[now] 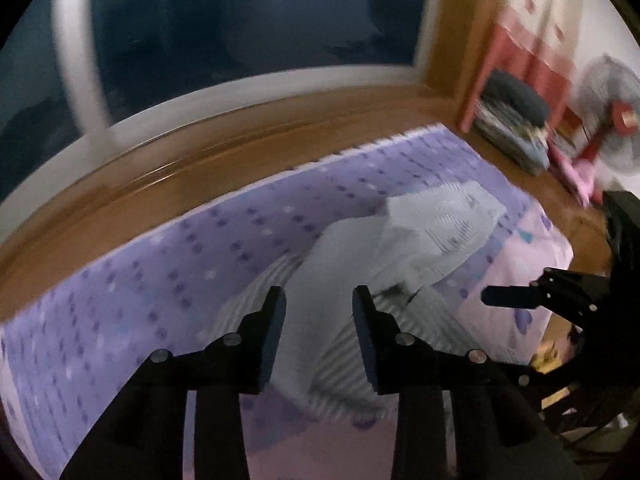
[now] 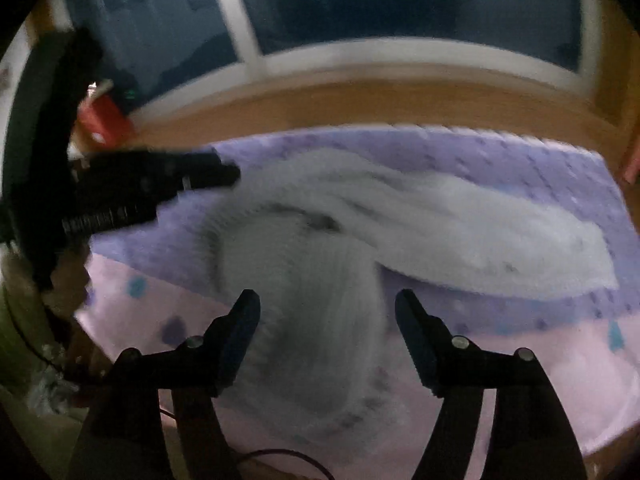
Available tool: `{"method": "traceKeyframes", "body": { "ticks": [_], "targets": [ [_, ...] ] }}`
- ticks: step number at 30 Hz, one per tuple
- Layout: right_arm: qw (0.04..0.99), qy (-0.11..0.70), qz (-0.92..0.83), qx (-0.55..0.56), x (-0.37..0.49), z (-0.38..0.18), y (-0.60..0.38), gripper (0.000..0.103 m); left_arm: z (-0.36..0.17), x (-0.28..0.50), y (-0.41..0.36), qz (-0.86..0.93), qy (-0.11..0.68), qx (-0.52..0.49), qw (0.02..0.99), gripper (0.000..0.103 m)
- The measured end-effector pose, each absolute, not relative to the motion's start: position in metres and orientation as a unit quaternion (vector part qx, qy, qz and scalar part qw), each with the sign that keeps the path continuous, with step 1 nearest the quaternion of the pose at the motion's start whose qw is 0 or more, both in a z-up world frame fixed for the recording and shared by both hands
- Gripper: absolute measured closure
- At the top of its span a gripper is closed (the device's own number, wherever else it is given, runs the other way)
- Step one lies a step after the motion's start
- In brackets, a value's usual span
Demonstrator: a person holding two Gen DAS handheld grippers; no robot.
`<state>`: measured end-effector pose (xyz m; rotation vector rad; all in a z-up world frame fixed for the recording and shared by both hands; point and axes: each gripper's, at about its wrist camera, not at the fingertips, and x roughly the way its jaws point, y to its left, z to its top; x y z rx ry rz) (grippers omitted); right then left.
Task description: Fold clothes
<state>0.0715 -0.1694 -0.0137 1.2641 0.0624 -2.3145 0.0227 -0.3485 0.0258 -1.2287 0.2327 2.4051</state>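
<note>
A pale striped garment lies crumpled on a bed's purple dotted sheet, reaching to the near pink edge. The left tool hangs above it, jaws partly apart, empty. The right tool gapes wide, also empty. Far side: a window.

place: home bedroom | shown by: bed under purple dotted sheet | wooden ledge below dark window | standing fan | stacked bedding by pink curtain
</note>
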Motion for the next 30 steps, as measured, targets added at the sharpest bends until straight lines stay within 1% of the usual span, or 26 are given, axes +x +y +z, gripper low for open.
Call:
{"method": "traceKeyframes", "body": {
  "ticks": [5,7,12,20,23,25,28,30],
  "targets": [
    [0.225,0.001,-0.845,0.486,0.080,-0.027,-0.154,0.032,0.007,0.004,-0.306,0.830,0.142,-0.475,0.256,0.068],
    [0.221,-0.005,-0.842,0.492,0.081,-0.032,-0.152,0.032,0.000,-0.001,-0.291,0.823,0.174,-0.475,0.258,0.068],
    [0.220,-0.020,-0.836,0.502,0.082,-0.044,-0.147,0.032,-0.004,-0.008,-0.268,0.806,0.223,-0.478,0.271,0.068],
    [0.243,-0.027,-0.830,0.501,0.083,-0.048,-0.158,0.032,-0.003,-0.031,-0.239,0.786,0.285,-0.480,0.265,0.068],
    [0.249,-0.033,-0.826,0.504,0.080,-0.056,-0.162,0.032,-0.021,-0.047,-0.219,0.760,0.315,-0.498,0.273,0.068],
    [0.248,-0.038,-0.825,0.507,0.075,-0.063,-0.165,0.032,-0.040,-0.058,-0.208,0.740,0.315,-0.524,0.279,0.068],
    [0.245,-0.042,-0.825,0.508,0.071,-0.072,-0.171,0.032,-0.065,-0.073,-0.205,0.724,0.277,-0.569,0.274,0.068],
    [0.247,-0.039,-0.825,0.507,0.071,-0.075,-0.174,0.032,-0.069,-0.077,-0.206,0.725,0.257,-0.576,0.275,0.068]
  ]
}}
